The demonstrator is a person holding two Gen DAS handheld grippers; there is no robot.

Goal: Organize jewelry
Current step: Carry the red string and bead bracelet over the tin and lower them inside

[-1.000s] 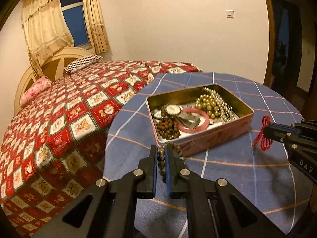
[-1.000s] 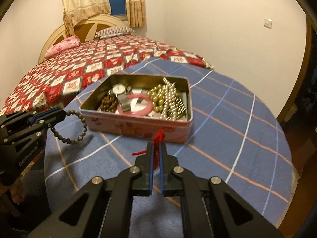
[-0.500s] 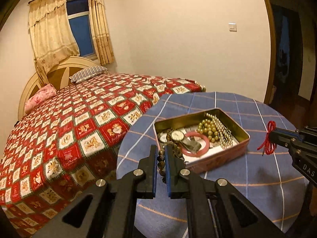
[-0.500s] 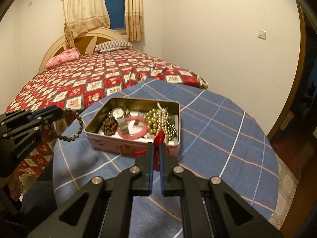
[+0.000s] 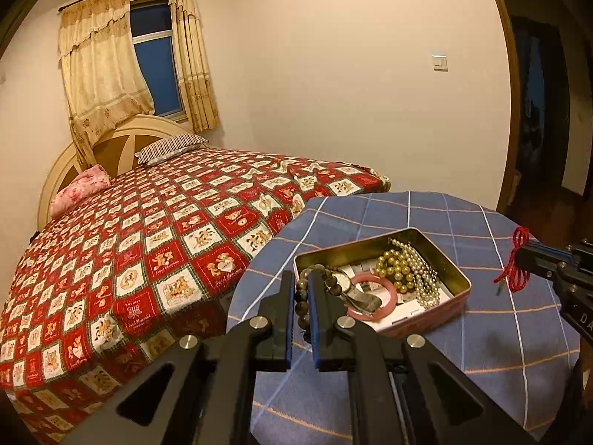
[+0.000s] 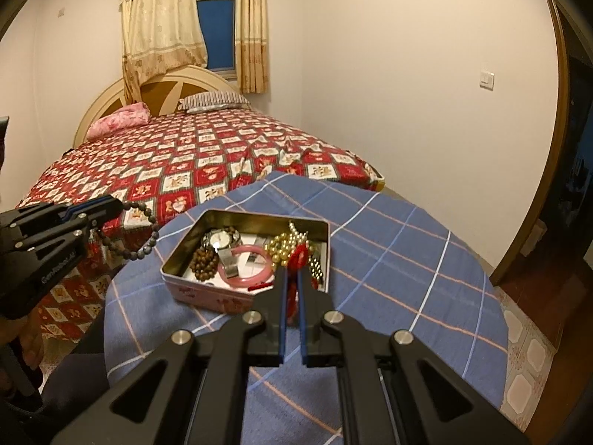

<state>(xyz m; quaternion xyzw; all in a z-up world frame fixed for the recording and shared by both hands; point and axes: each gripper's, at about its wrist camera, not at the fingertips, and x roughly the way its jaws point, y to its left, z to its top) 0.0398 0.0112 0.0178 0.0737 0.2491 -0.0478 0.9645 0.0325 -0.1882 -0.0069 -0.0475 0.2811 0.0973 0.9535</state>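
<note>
A pink tin box (image 5: 457, 298) (image 6: 192, 294) stands open on the blue checked table. It holds a pearl necklace (image 5: 415, 272), a pink bangle (image 5: 387, 291), a watch (image 6: 218, 239) and brown beads (image 6: 204, 263). My left gripper (image 5: 300, 278) is shut on a dark bead bracelet (image 5: 302, 294) and holds it in the air left of the box; the bracelet also shows in the right wrist view (image 6: 142, 235). My right gripper (image 6: 292, 274) is shut on a red cord (image 6: 298, 254) and holds it above the table, right of the box; the cord also shows in the left wrist view (image 5: 515, 263).
The round table (image 6: 407, 259) stands beside a bed with a red patterned quilt (image 5: 148, 241). A doorway (image 5: 545, 111) opens at the right. White walls and a curtained window (image 6: 215, 18) lie behind.
Both grippers have risen and drawn back from the box, each with its piece still held. The box now looks smaller and lower in both views.
</note>
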